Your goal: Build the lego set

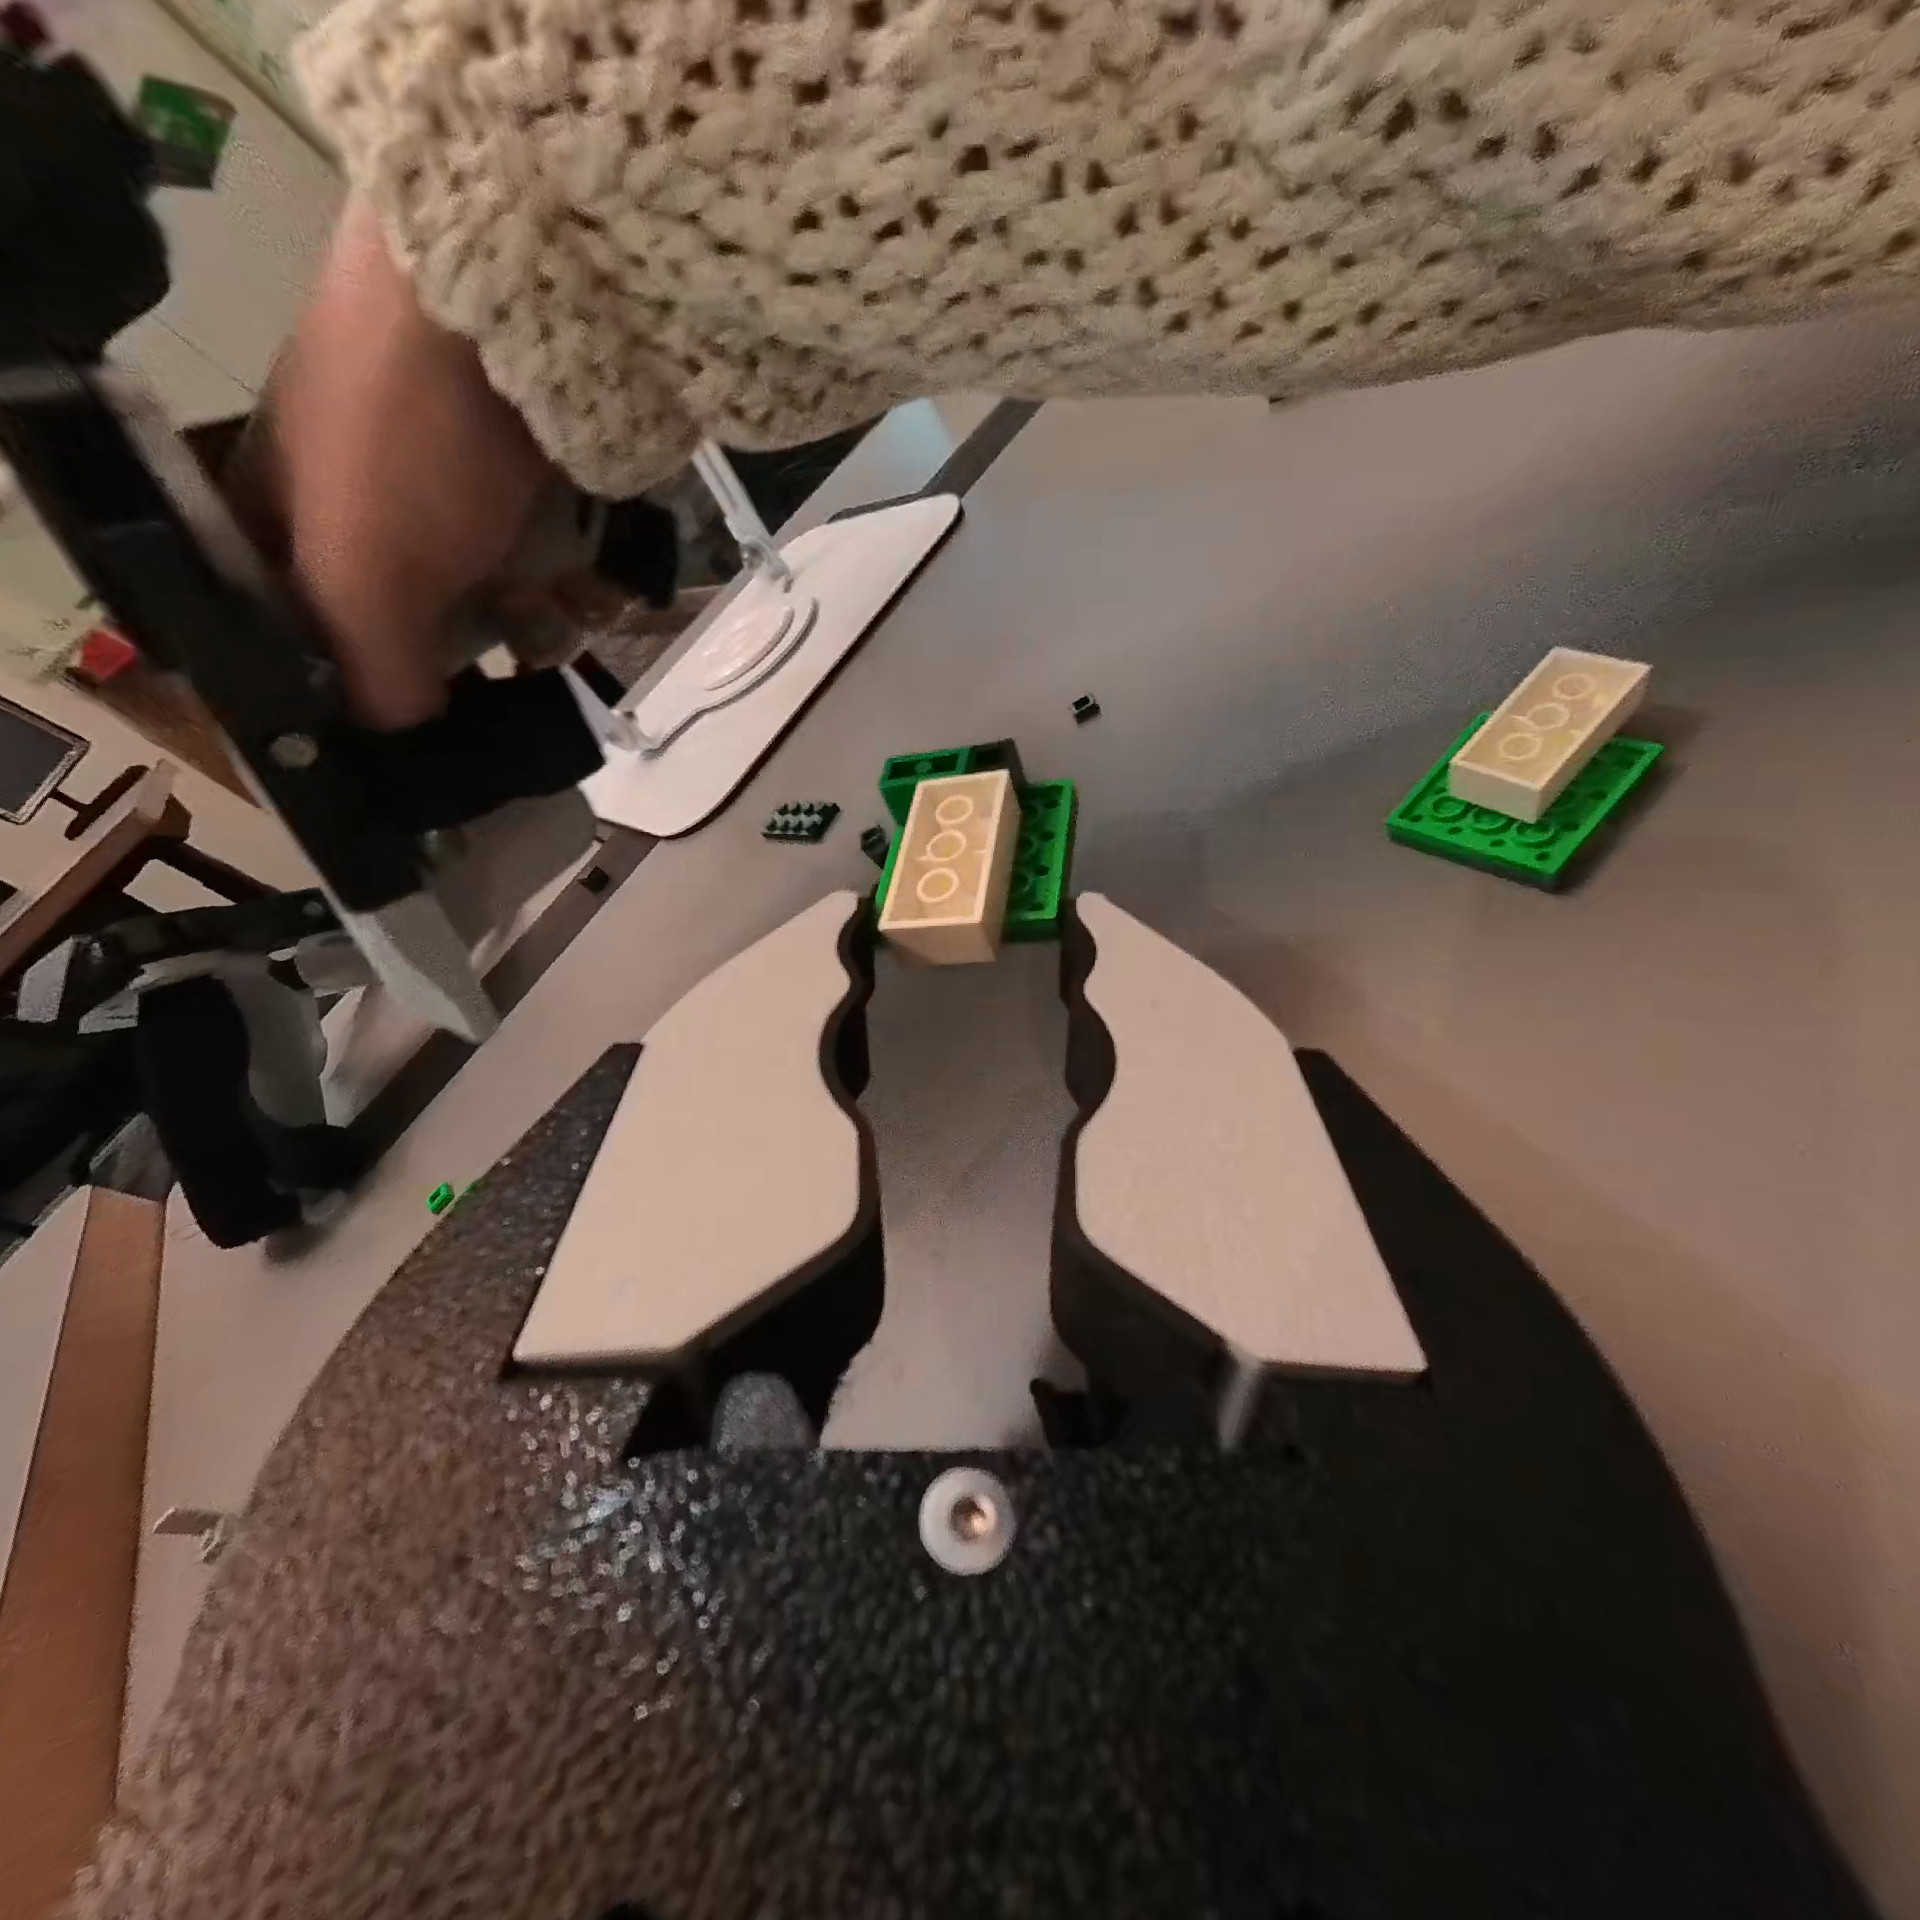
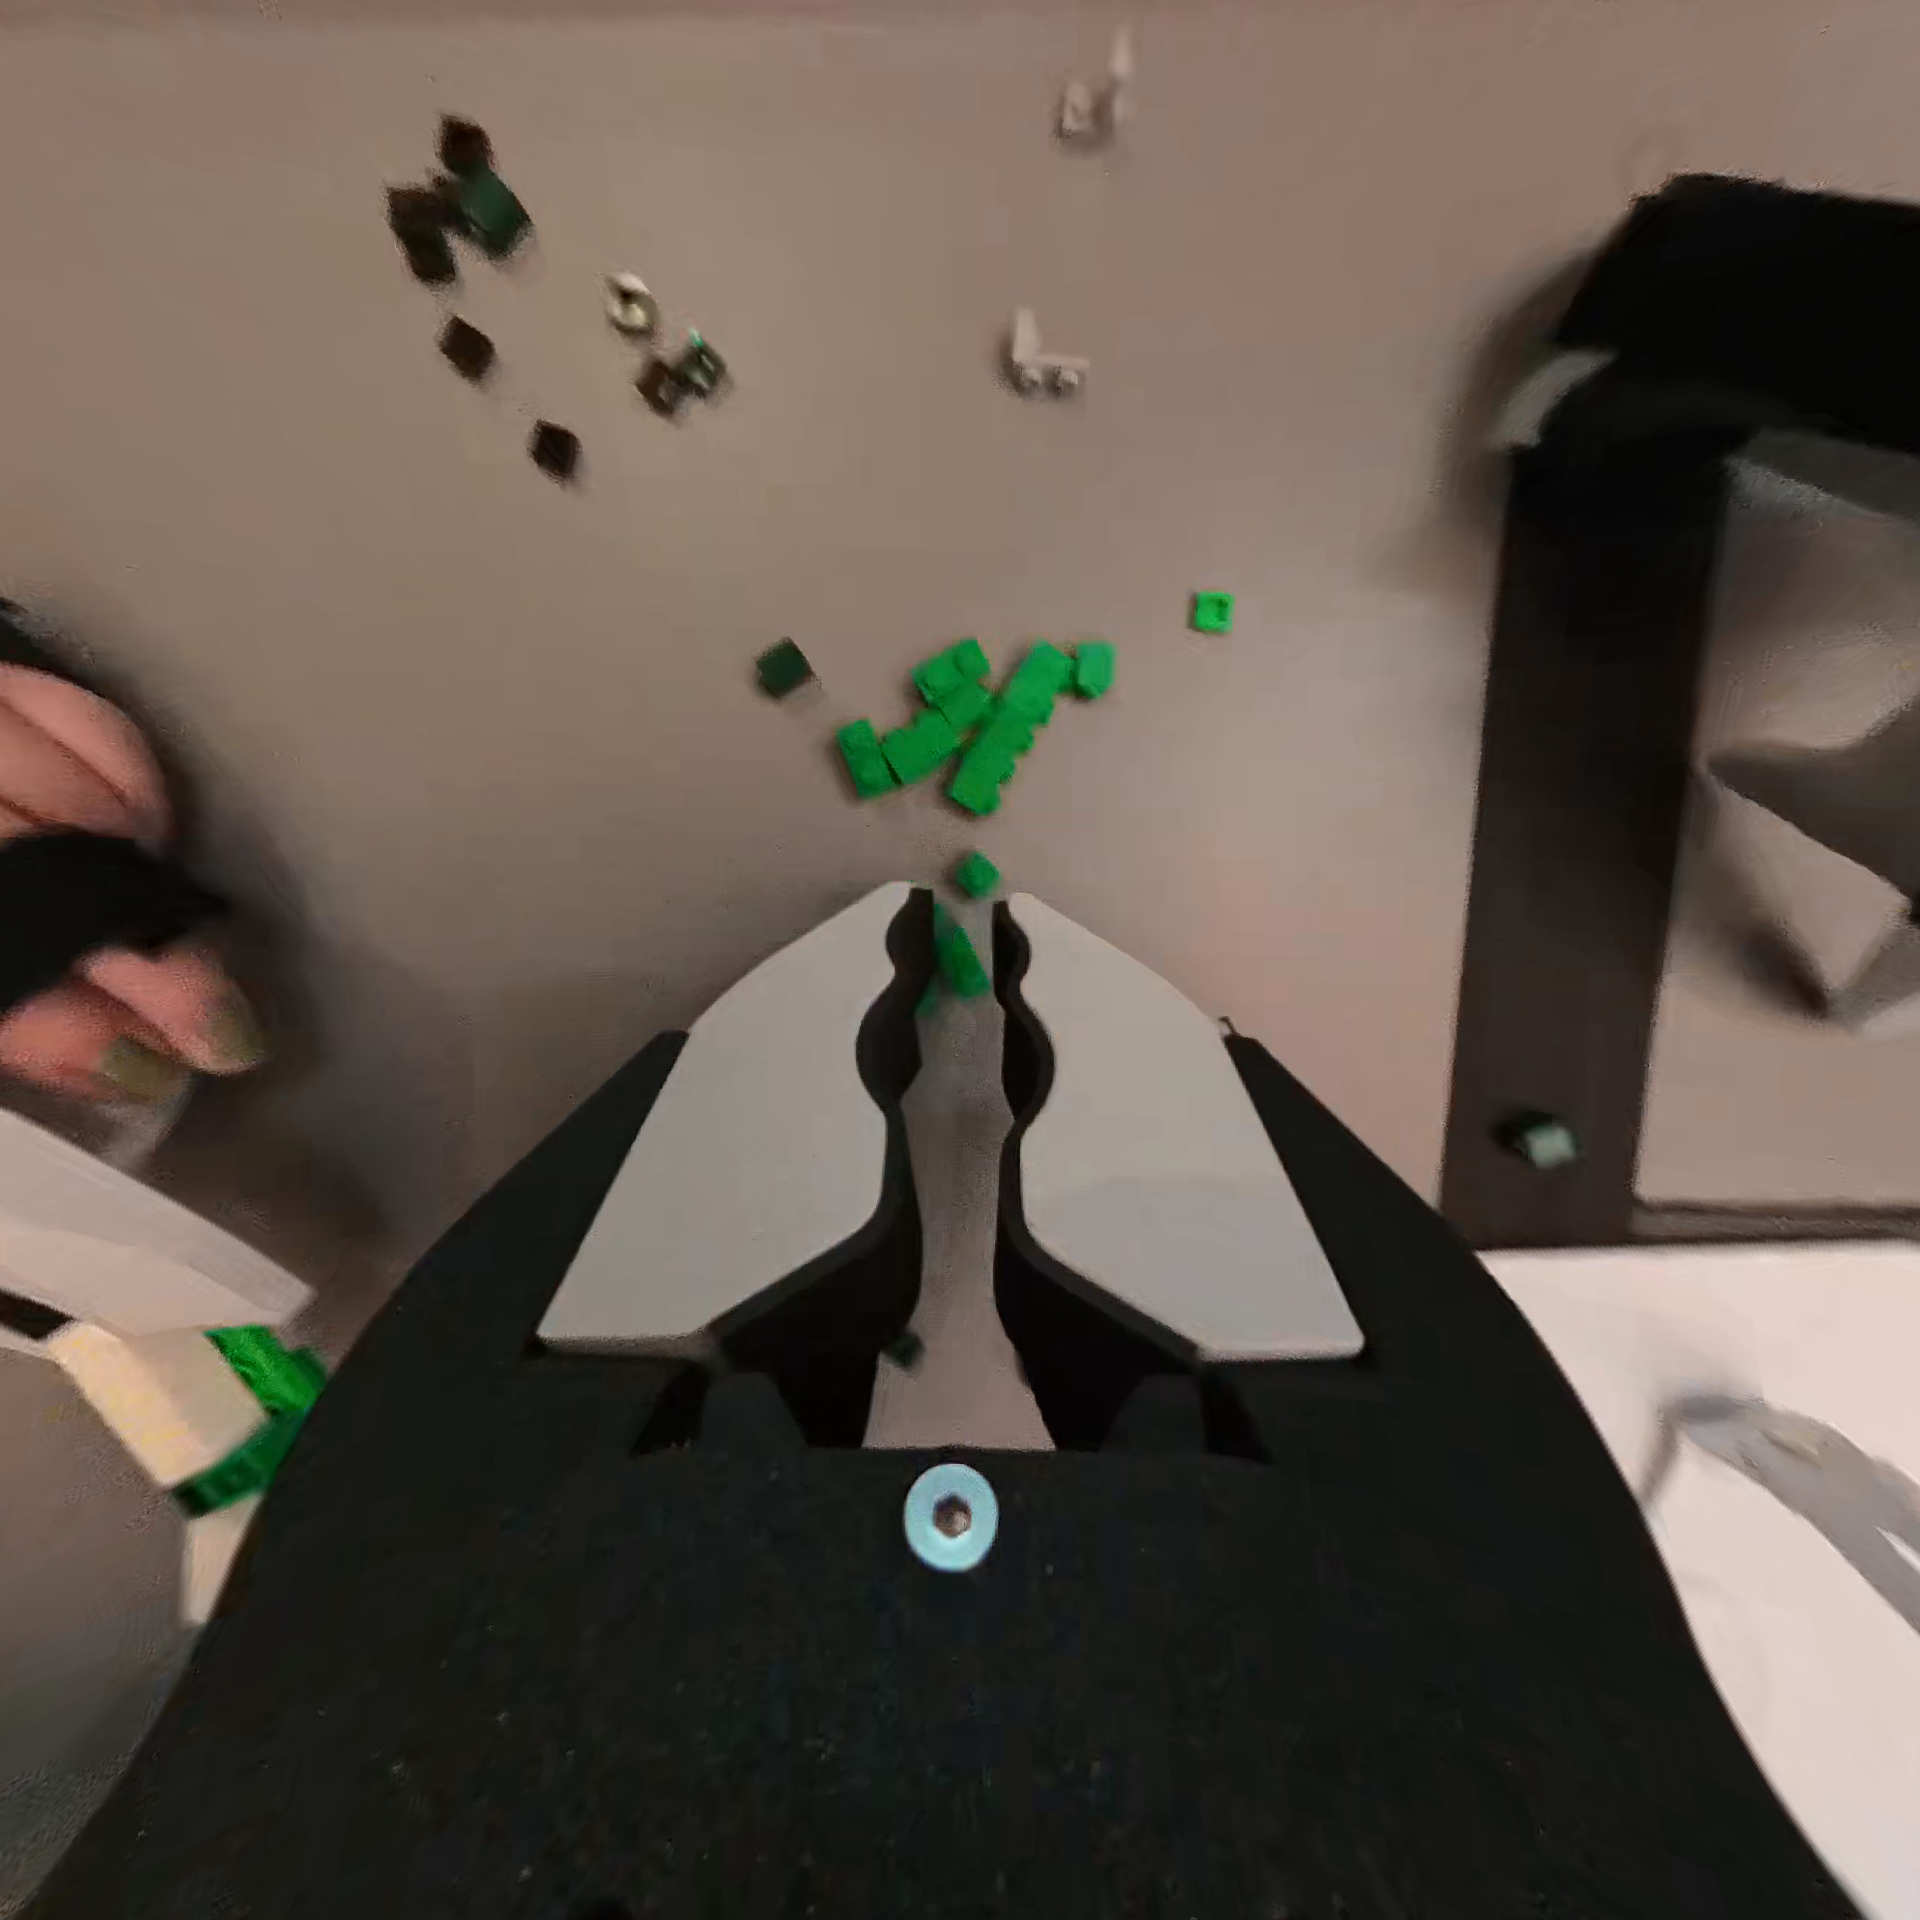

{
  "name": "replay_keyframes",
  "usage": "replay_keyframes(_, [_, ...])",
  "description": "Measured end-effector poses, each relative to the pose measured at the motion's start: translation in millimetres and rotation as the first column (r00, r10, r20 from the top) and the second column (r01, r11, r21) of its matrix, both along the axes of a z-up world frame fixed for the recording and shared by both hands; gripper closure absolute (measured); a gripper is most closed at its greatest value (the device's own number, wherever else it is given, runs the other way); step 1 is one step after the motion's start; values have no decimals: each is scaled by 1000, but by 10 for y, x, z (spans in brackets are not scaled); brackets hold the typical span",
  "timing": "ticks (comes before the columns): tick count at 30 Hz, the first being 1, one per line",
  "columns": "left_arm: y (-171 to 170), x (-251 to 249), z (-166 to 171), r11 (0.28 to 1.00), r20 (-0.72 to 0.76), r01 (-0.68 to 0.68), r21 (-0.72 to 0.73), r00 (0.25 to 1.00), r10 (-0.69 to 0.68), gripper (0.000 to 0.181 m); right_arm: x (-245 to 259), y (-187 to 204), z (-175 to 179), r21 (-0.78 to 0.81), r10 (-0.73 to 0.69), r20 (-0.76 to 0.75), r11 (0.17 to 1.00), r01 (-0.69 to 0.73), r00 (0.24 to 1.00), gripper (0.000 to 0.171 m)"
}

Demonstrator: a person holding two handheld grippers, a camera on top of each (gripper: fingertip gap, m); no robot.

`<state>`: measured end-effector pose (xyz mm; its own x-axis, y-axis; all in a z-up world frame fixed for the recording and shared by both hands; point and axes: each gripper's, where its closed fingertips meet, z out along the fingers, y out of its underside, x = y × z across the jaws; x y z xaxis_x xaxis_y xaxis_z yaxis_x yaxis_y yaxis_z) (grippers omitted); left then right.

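My left gripper (image 1: 966, 920) is shut on a small assembly, a cream brick (image 1: 951, 868) on a green plate (image 1: 1039, 862), with the plate's edges between the fingertips. The assembly also shows at the lower left of the right wrist view (image 2: 249, 1403). A second cream brick on a green plate (image 1: 1527, 774) lies on the grey table to the right. My right gripper (image 2: 958, 906) is nearly closed on a small green piece (image 2: 954, 956), just short of a pile of small green pieces (image 2: 977, 727). The right wrist view is motion-blurred.
A crocheted sleeve (image 1: 1039, 208) and hand cross the top of the left wrist view. A white stand base (image 1: 769, 665) lies beyond. Dark pieces (image 2: 457, 197) and grey pieces (image 2: 1044, 358) are scattered far. A black frame (image 2: 1579, 727) stands at right, a white sheet (image 2: 1714, 1455) at lower right. Tip to tip, the grippers are about 15 cm apart.
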<state>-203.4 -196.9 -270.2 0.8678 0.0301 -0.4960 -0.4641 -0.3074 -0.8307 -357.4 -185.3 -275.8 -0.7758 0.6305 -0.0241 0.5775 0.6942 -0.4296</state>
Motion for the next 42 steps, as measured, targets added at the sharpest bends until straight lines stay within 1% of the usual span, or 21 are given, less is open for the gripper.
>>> replay_keyframes(2, [0, -4, 5, 1000, 6, -1, 3, 1000, 1, 147, -59, -138, -23, -44, 1, 42, 999, 1, 999, 161])
replay_keyframes(4, [2, -1, -1, 1000, 3, 0, 0, 1000, 0, 147, -115, -183, -99, -30, -68, 116, 997, 72, 991, 161])
replay_keyframes(6, [5, 9, -10, 1000, -6, 3, -6, 1000, -4, 147, -112, -186, -199, 0, -222, 272, 973, 231, 936, 162])
replay_keyframes(7, [6, 15, -16, 1000, -10, 6, -9, 1000, -6, 147, -73, -234, -219, -13, -244, 355, 964, 266, 903, 161])
replay_keyframes(8, [7, 19, -20, 1000, -13, 7, -11, 1000, -8, 147, -60, -238, -238, -5, -269, 398, 955, 296, 877, 161])
replay_keyframes(9, [7, 21, -21, 1000, -14, 9, -11, 1000, -9, 147, -65, -177, -267, 40, -300, 405, 950, 311, 864, 160])
replay_keyframes(11, [9, 21, -20, 1000, -12, 9, -11, 1000, -9, 147, -103, -30, -297, 123, -339, 364, 941, 316, 868, 162])
replay_keyframes(14, [12, 21, -21, 1000, -10, 9, -11, 1000, -9, 147, -121, -31, -276, 98, -343, 373, 939, 331, 862, 162])
replay_keyframes(16, [15, 34, -28, 1000, -17, 12, -14, 1000, -12, 147, -177, -16, -283, 93, -371, 351, 928, 362, 860, 154])
replay_keyframes(18, [20, 49, -33, 1000, -20, 17, -17, 1000, -17, 147, -248, 7, -297, 102, -384, 317, 923, 371, 867, 152])
replay_keyframes(20, [20, 57, -35, 1000, -22, 20, -18, 1000, -20, 147, -317, -9, -294, 95, -391, 303, 920, 381, 869, 159])
replay_keyframes(22, [20, 56, -34, 1000, -19, 20, -17, 1000, -21, 147, -292, -75, -283, 85, -378, 350, 924, 373, 857, 161])
replay_keyframes(24, [20, 56, -32, 1000, -17, 21, -15, 1000, -21, 147, -211, -77, -310, 135, -368, 389, 930, 343, 844, 161])
replay_keyframes(27, [23, 60, -41, 1000, -19, 22, -21, 1000, -23, 147, -163, 10, -381, 247, -382, 369, 919, 307, 847, 156])
replay_keyframes(30, [25, 67, -54, 999, -27, 25, -29, 999, -26, 147, -137, -18, -414, 267, -381, 386, 918, 294, 840, 158])
replay_keyframes(34, [25, 67, -53, 999, -27, 25, -28, 999, -26, 147, -75, 55, -474, 348, -385, 389, 902, 254, 837, 161])
replay_keyframes(36, [24, 66, -52, 999, -26, 24, -28, 999, -25, 147, -27, 48, -484, 348, -371, 399, 908, 236, 839, 171])
replay_keyframes(38, [24, 65, -54, 999, -26, 24, -29, 999, -25, 147, 1, 52, -450, 327, -349, 375, 917, 229, 859, 171])
replay_keyframes(42, [24, 61, -52, 999, -22, 23, -29, 999, -24, 147, 170, -28, -203, 141, -271, 267, 960, 241, 925, 171])
